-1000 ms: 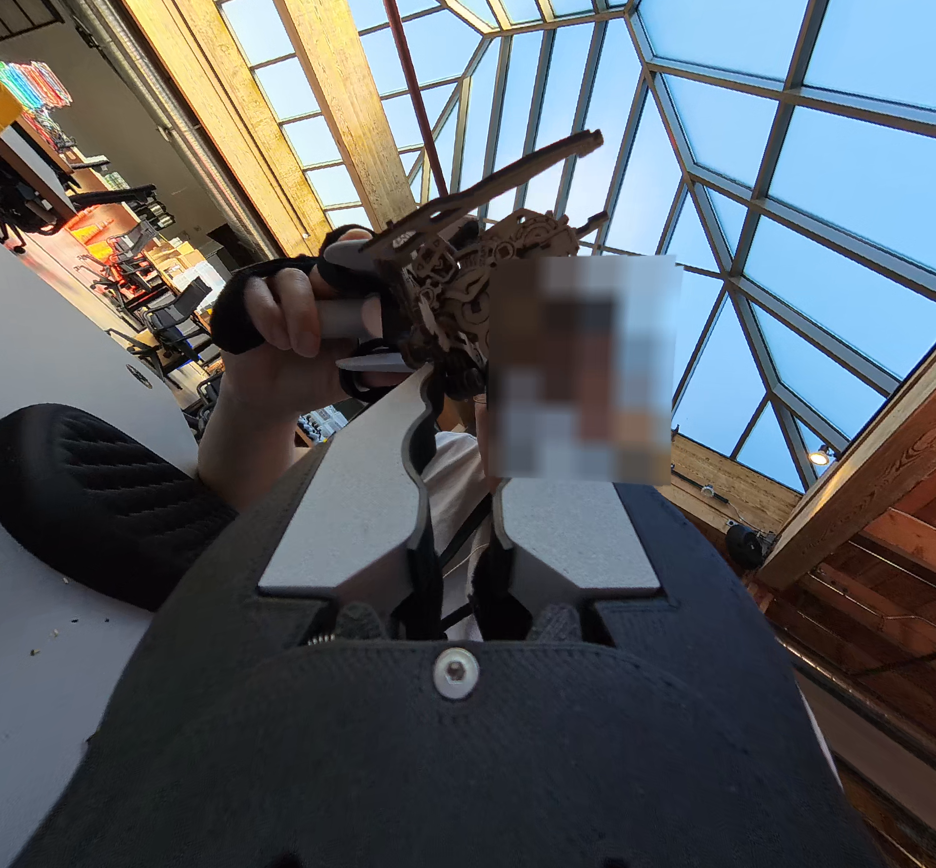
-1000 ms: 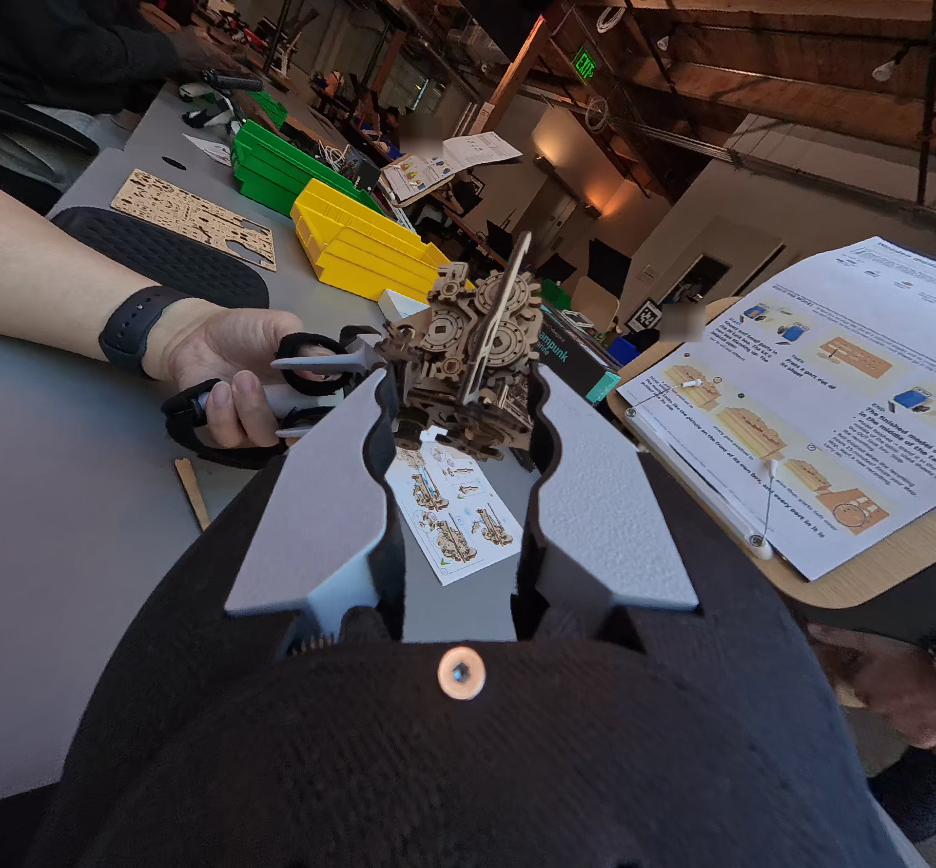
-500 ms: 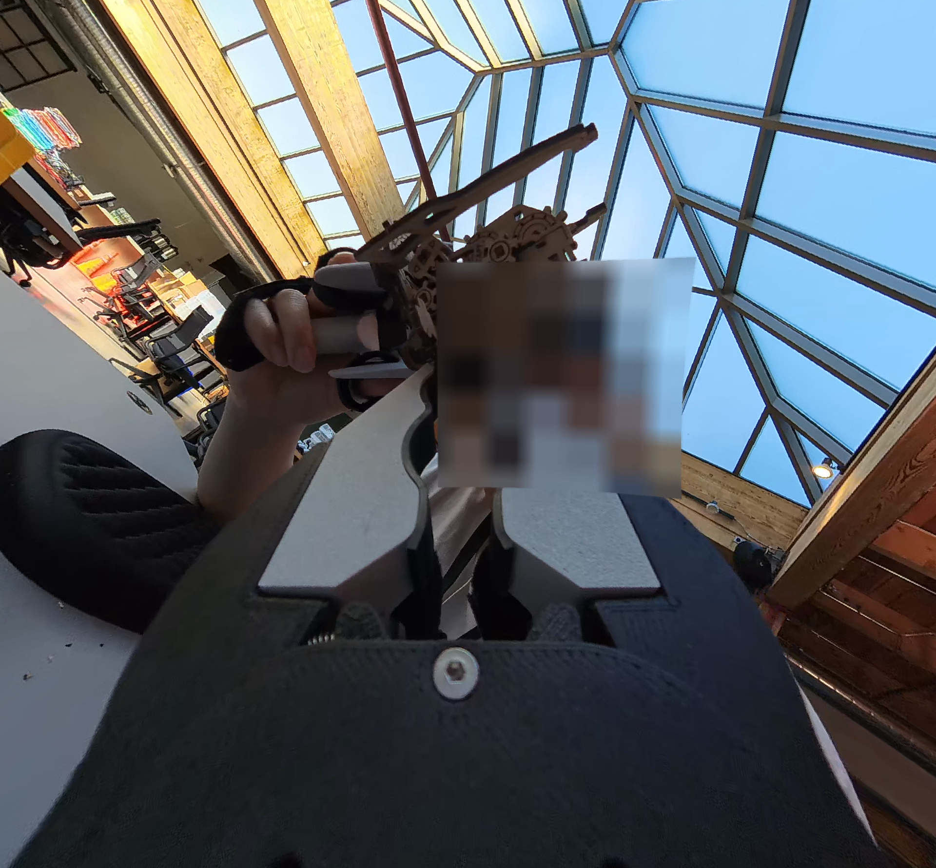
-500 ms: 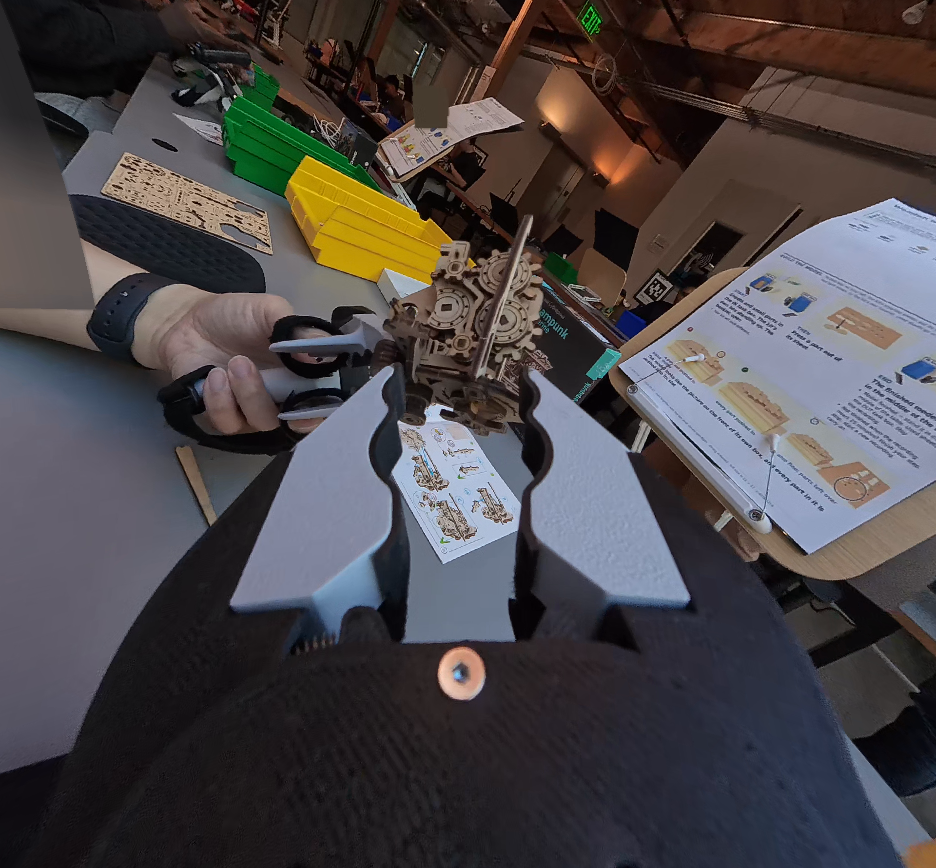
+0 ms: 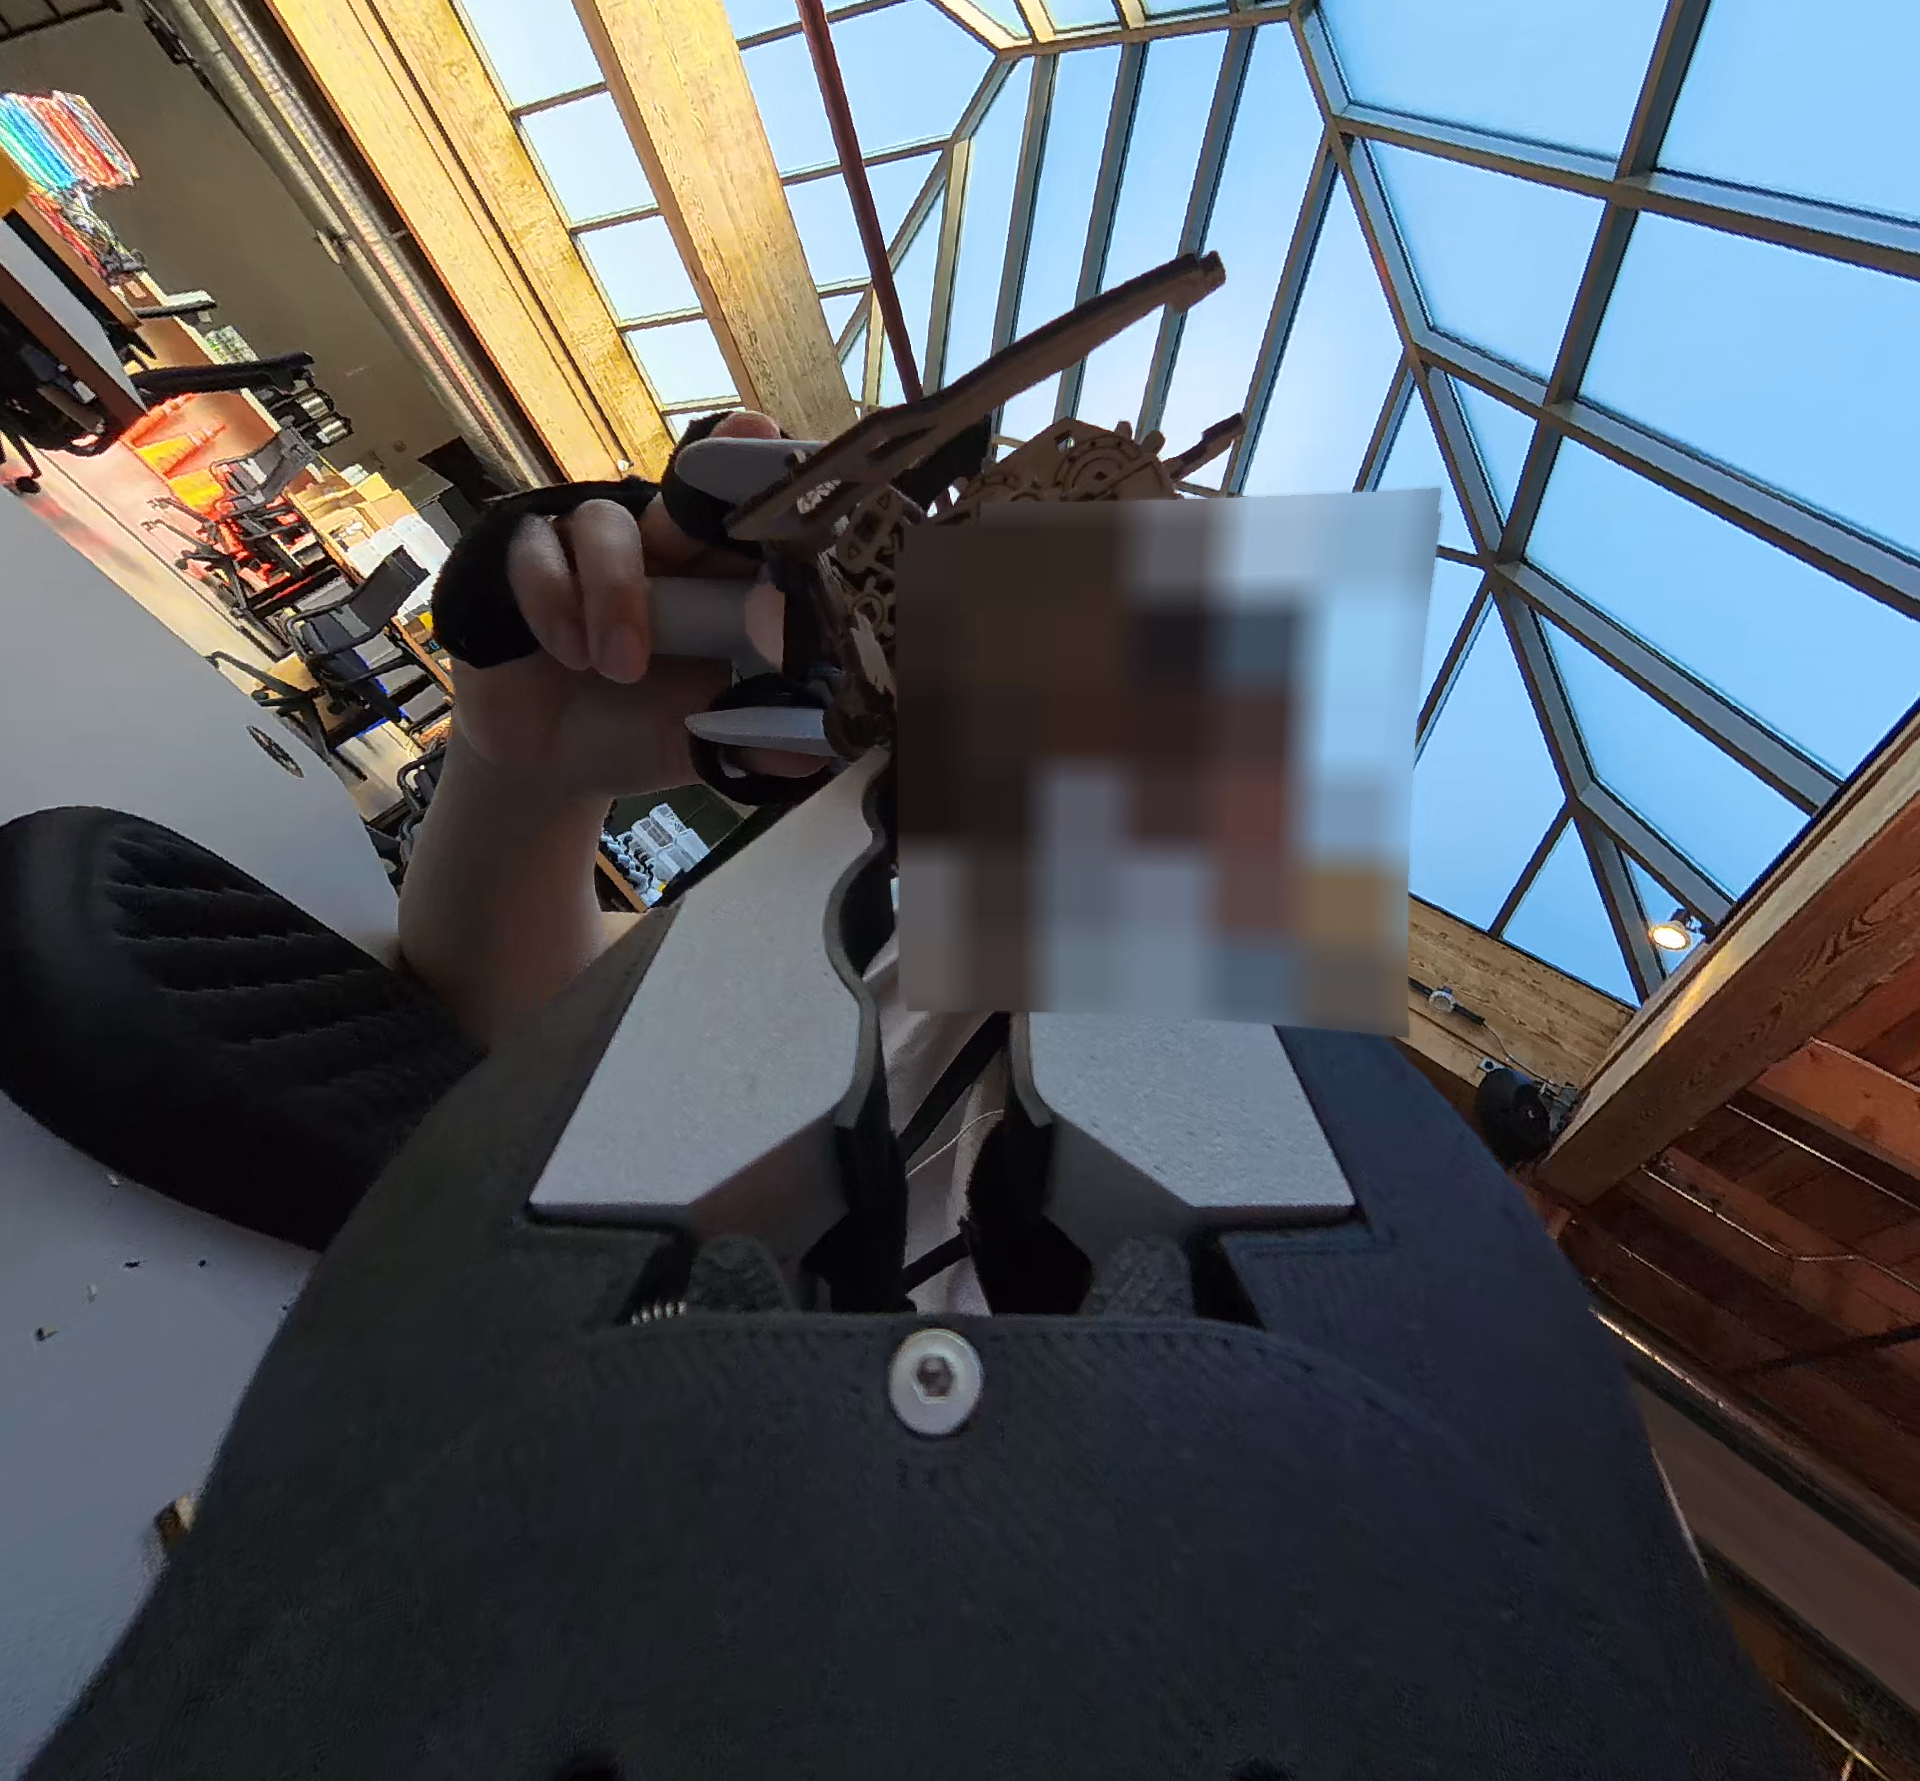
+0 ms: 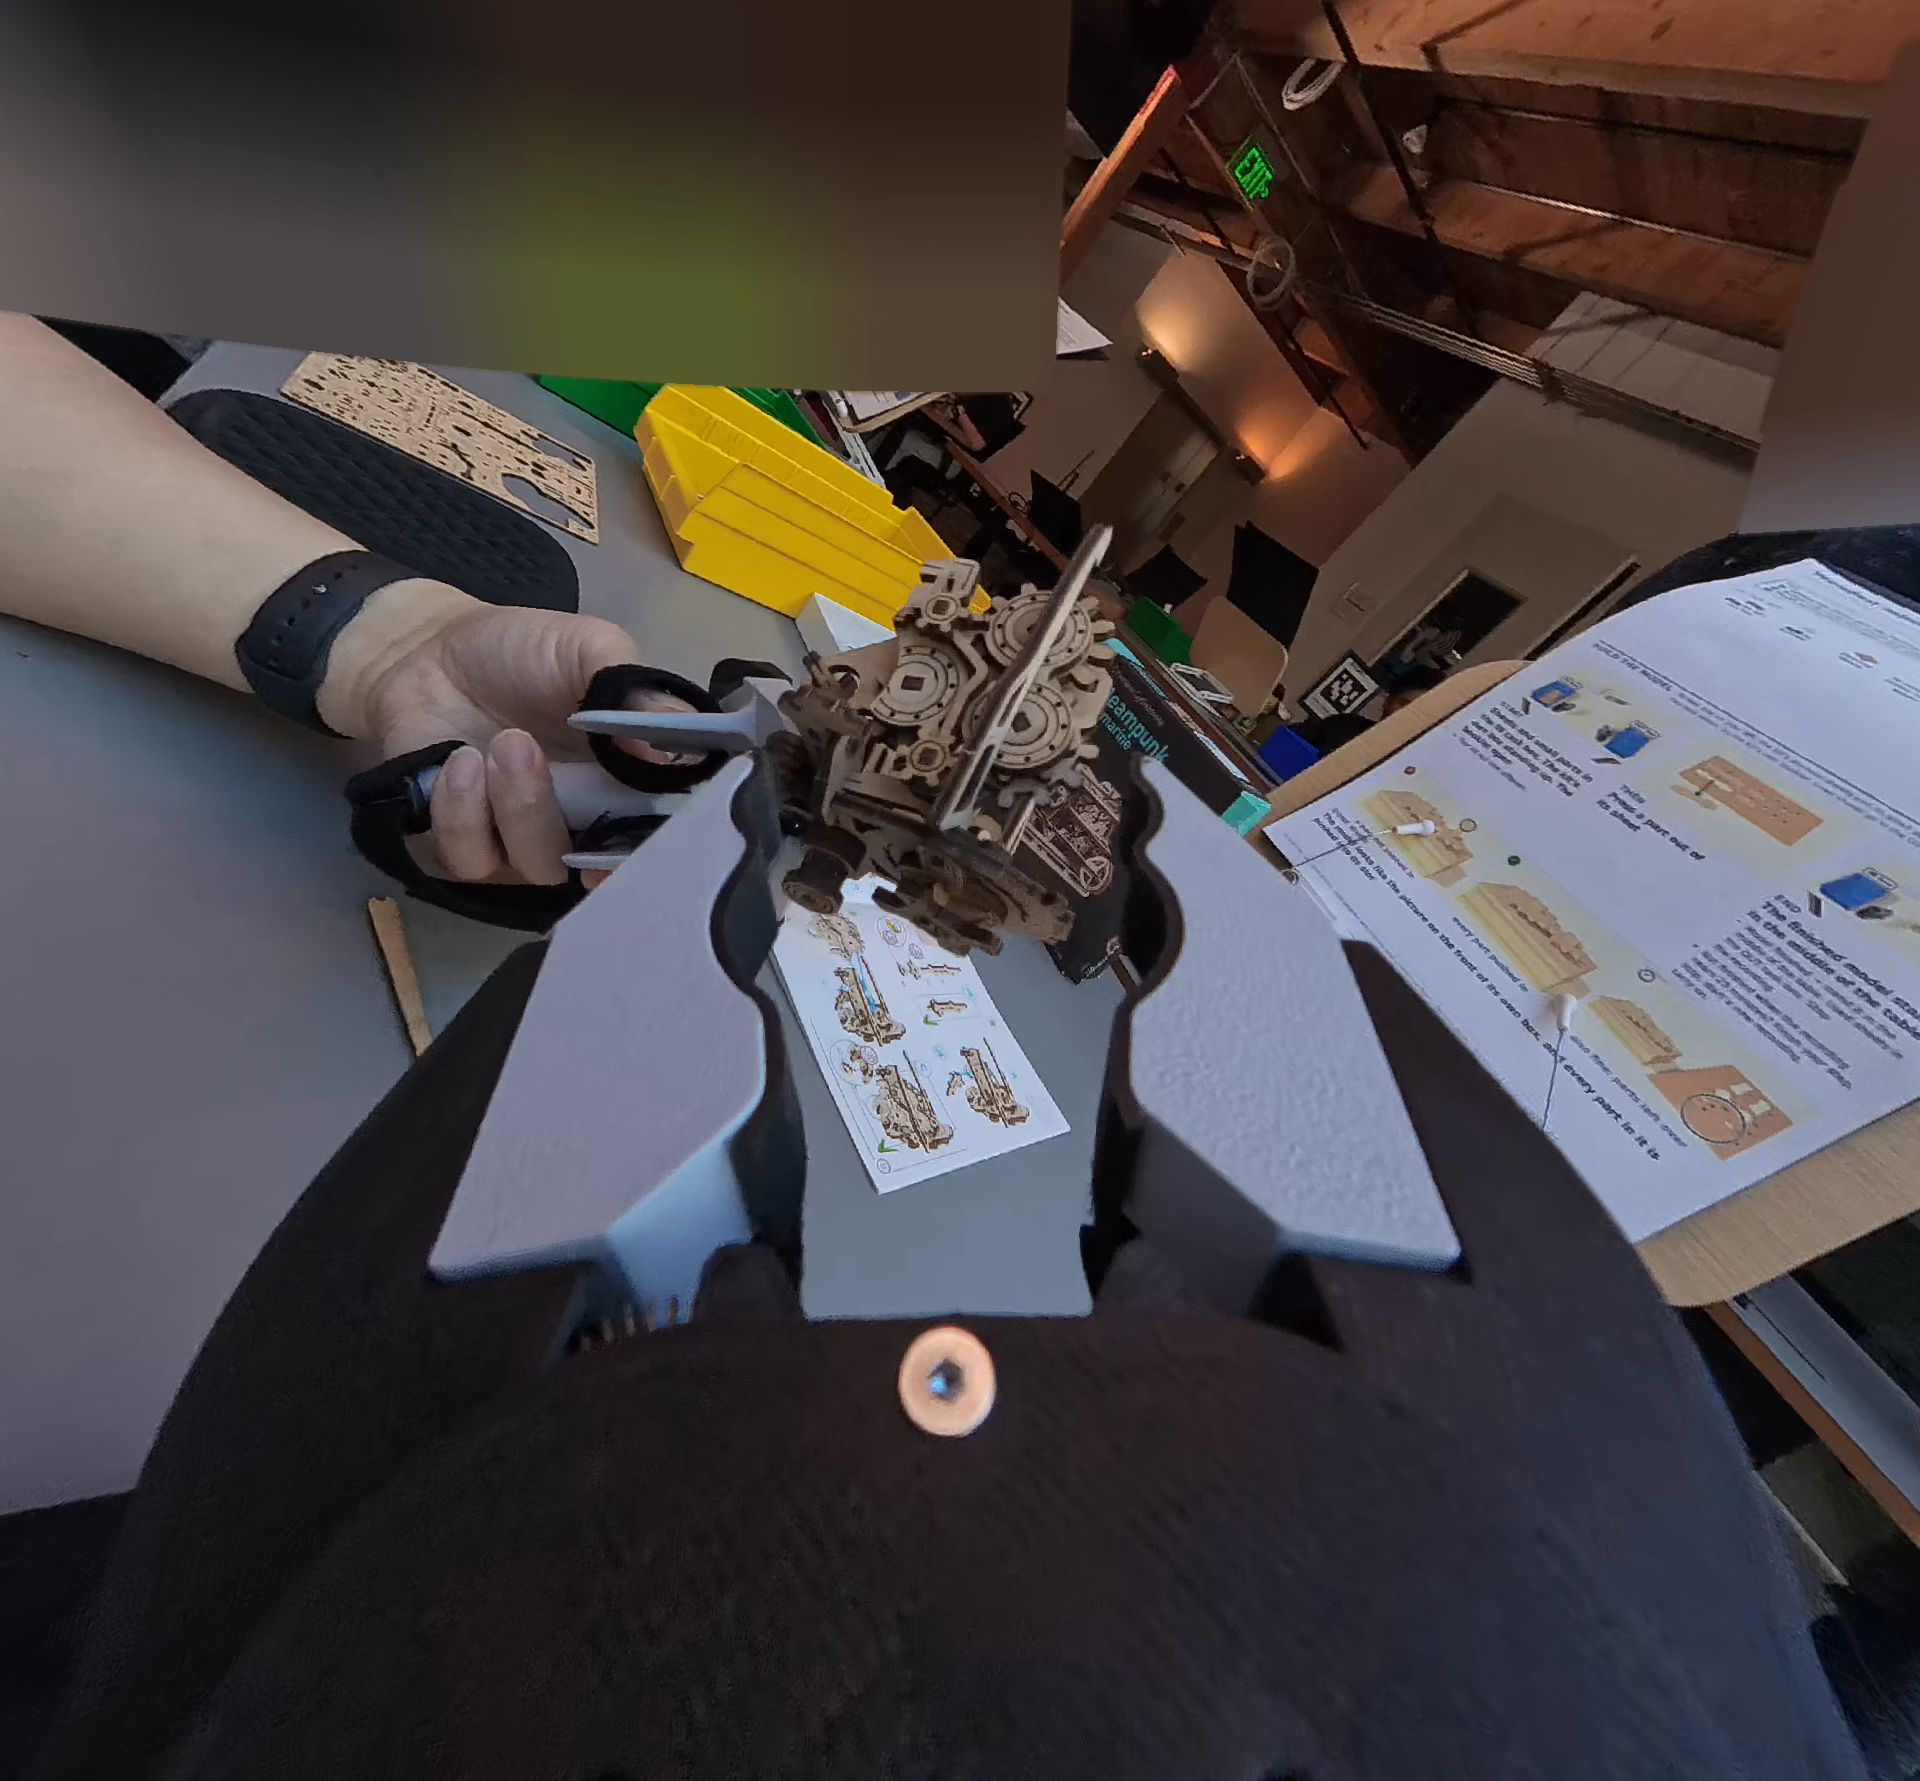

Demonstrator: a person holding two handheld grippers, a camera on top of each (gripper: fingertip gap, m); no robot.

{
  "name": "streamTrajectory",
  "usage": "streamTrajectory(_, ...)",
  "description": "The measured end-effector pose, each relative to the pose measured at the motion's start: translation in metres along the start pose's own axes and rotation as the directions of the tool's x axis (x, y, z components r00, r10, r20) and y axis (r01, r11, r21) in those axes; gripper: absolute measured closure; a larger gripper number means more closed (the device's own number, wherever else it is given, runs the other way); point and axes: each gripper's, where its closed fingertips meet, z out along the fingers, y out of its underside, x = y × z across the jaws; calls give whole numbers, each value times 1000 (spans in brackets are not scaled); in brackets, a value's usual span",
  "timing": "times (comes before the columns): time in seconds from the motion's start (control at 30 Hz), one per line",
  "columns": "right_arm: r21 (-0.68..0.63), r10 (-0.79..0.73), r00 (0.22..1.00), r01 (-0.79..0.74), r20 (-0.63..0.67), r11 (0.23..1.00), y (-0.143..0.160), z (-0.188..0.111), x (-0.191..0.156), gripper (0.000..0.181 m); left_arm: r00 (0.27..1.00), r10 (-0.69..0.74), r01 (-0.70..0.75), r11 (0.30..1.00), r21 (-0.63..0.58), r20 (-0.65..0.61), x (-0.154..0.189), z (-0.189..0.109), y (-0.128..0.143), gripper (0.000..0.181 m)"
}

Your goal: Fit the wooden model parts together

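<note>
Overhead on my left wrist view is the big glass skylight with timber beams point(image 5: 1558, 173). Below, my right wrist view looks over the grey desk point(image 6: 156, 900).

My right gripper point(image 6: 945, 786) stands wide open, with nothing in its grasp. My left gripper point(image 5: 956, 817) shows only a narrow gap between its fingers. A blurred patch covers the tips, so I cannot tell whether it holds anything.

To the right, a large printed instruction sheet point(image 6: 1662, 900) lies on a pale wooden board. Stacked yellow plastic bins point(image 6: 769, 505) sit at the far side of the desk. Left of them is a black ribbed oval pad point(image 6: 395, 495), with a flat laser-cut plywood sheet point(image 6: 447, 432) partly over it.

A person's hand point(image 6: 468, 692) with a black wristband point(image 6: 301, 630) reaches in from the left. It works a black-handled, scissor-style tool with grey tips point(image 6: 665, 734).

Those tips meet the left side of the brown wooden gear model point(image 6: 956, 744), which is raised above the desk between my right gripper's fingertips. It shows against the skylight on the left view point(image 5: 1081, 469).

Under it lies a small white picture leaflet point(image 6: 935, 1056). A thin wooden stick point(image 6: 400, 973) lies near the hand.
</note>
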Motion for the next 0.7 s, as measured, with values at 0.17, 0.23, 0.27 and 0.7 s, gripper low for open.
streamTrajectory(0.17, -17, -11, 1000, 11, 18, 1000, 3, 1, -4, 126, 1000, -5, 6, 1000, -24, 19, -3, 1, 4, 167)
streamTrajectory(0.23, -24, -18, 1000, 19, 16, 1000, 4, 1, -4, 127, 1000, 2, -1, 1000, -28, 27, -4, 1, 5, 167)
streamTrajectory(0.27, -24, -16, 1000, 17, 17, 1000, 4, 0, -4, 127, 1000, 5, -4, 999, -31, 29, -4, 1, 5, 167)
streamTrajectory(0.7, -19, -43, 999, 43, -2, 999, 2, -2, -10, 151, 1000, -7, 6, 1000, -19, -13, 1, 3, 5, 169)
